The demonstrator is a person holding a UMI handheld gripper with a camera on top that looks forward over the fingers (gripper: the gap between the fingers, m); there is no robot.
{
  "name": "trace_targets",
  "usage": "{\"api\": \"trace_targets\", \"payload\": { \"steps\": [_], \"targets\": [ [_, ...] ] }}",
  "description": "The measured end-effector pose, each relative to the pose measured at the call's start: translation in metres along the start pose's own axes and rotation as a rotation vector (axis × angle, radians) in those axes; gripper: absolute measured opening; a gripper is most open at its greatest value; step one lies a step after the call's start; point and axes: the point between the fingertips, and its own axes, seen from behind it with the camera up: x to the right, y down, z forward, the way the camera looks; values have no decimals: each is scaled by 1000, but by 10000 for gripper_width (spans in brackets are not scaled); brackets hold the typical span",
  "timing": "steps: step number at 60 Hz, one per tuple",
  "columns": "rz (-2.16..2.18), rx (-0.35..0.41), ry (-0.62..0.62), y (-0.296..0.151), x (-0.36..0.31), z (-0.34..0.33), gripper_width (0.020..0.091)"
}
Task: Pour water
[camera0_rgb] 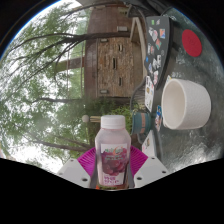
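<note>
Between the magenta pads of the tongs [112, 165] stands a small pink-labelled plastic bottle with a white cap [112, 150], gripped on both sides; a white round cup [184, 103] sits beyond, well apart.

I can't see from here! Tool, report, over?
Tool shut on white-capped pink bottle. White round cup beyond, to the right. Nothing between them.
</note>
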Motion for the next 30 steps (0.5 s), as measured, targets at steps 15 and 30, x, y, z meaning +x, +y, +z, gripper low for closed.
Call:
{"api": "trace_targets", "payload": {
  "steps": [15, 30],
  "targets": [
    [535, 77, -55, -30, 28, -19, 437],
    [645, 79, -48, -14, 20, -53, 436]
  ]
}}
